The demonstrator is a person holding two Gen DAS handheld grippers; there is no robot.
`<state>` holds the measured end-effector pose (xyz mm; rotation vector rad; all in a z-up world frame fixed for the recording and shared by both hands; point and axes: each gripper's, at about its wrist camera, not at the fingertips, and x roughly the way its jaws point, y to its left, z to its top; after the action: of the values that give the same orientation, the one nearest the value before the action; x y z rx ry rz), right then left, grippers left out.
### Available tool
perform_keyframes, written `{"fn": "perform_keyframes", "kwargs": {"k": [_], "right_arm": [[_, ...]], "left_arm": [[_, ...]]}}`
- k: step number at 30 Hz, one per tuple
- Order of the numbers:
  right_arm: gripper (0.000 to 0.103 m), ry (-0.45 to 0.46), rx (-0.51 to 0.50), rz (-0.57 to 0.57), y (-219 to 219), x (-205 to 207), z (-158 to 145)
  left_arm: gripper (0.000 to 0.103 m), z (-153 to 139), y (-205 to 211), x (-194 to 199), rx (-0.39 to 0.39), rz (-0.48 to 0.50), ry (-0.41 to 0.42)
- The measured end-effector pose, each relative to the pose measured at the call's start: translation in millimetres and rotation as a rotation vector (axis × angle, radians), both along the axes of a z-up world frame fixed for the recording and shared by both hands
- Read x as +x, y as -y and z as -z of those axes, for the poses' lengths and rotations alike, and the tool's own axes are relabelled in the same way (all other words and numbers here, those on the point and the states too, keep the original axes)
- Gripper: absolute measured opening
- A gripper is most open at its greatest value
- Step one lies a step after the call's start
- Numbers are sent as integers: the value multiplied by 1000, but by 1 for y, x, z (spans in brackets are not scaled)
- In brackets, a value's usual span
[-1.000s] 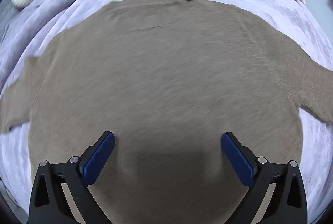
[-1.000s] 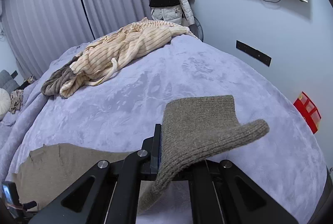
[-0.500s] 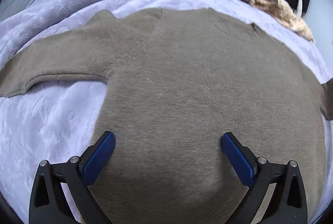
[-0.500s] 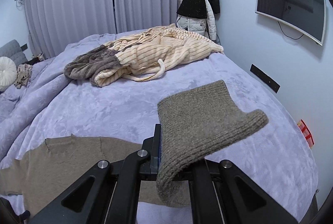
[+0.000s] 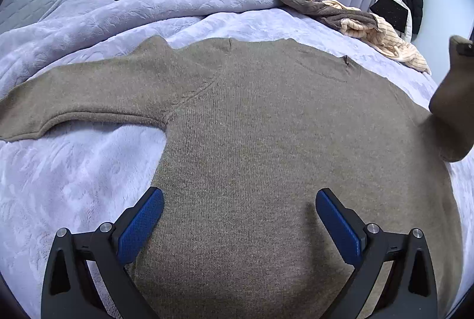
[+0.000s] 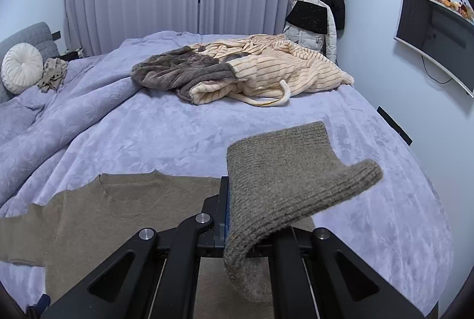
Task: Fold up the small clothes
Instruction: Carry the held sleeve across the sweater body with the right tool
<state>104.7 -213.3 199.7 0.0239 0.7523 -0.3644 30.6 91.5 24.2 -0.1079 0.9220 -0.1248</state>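
The brown sweater [image 5: 266,141] is laid flat on the bed [image 5: 74,170], its hem cut off below the spread fingers [image 5: 142,225] of the left gripper [image 5: 238,225]. One sleeve cuff [image 6: 284,179] is pinched by the right gripper [image 6: 229,218]; its closed fingertips are hidden by the knit.

sweater [image 5: 266,141] hem hidden below frame, left sleeve [image 5: 74,99] end cut off
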Motion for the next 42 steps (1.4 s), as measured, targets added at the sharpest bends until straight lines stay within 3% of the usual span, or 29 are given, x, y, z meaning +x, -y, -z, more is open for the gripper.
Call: {"fn": "perform_keyframes", "kwargs": {"k": [6,18,25,33,42], "right_arm": [[5,-37,-25,-52,-44,14,16],[5,-98,-53,-180,-131,46,51],[5,-162,-42,-252,-176,64,79],[5,-250,-59,-295,-207,72,120],[9,-314,-81,-379,-234,72,149]], "left_arm": [[103,3,2,-5,18,1,35],[103,0,-17,-14,-46,-26,58],[103,5,-40,-17,-115,-85,23],[103,-2,-39,-31,-82,-58,53],[103,-9,-44,-42,-30,-125,96]]}}
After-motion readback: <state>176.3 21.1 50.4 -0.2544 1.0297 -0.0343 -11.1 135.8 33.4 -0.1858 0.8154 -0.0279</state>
